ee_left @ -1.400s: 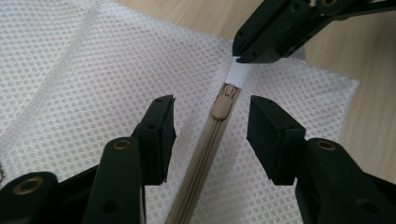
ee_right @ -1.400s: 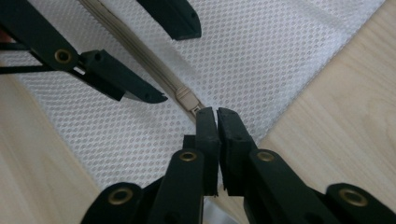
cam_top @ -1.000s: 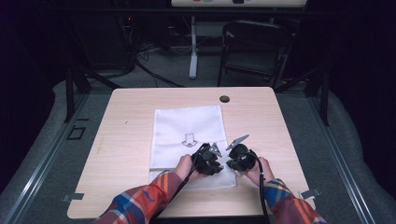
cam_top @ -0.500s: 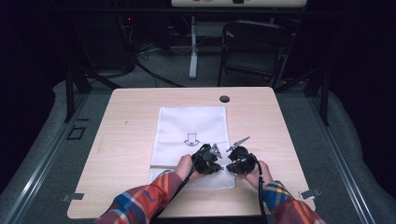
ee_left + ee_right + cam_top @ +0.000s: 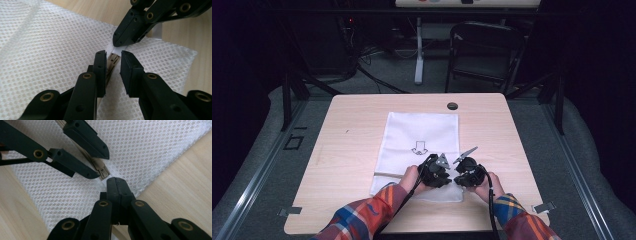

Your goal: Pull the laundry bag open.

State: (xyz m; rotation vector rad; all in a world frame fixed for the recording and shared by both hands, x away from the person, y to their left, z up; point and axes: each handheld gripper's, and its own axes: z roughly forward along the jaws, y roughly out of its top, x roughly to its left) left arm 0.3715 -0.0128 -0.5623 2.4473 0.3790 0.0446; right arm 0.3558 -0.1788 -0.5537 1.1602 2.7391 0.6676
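A white mesh bag [image 5: 422, 132] with a printed arrow lies flat on the wooden table [image 5: 352, 125]. Both grippers meet over its near right corner. My left gripper [image 5: 113, 58] stands astride the bag's beige zipper pull [image 5: 112, 62]; its jaws have just been opening, and a small gap shows on each side of the pull. My right gripper [image 5: 115, 182] is shut on the white fabric at the zipper's end, just beyond the pull [image 5: 103, 173]. In the high view the left gripper [image 5: 447, 179] and the right gripper [image 5: 457, 180] nearly touch tip to tip.
A round cable hole [image 5: 452, 106] sits near the table's far edge. Behind the table a dark folding chair [image 5: 484, 50] and cables stand on the floor. The person's plaid sleeves [image 5: 362, 217] come in over the near edge.
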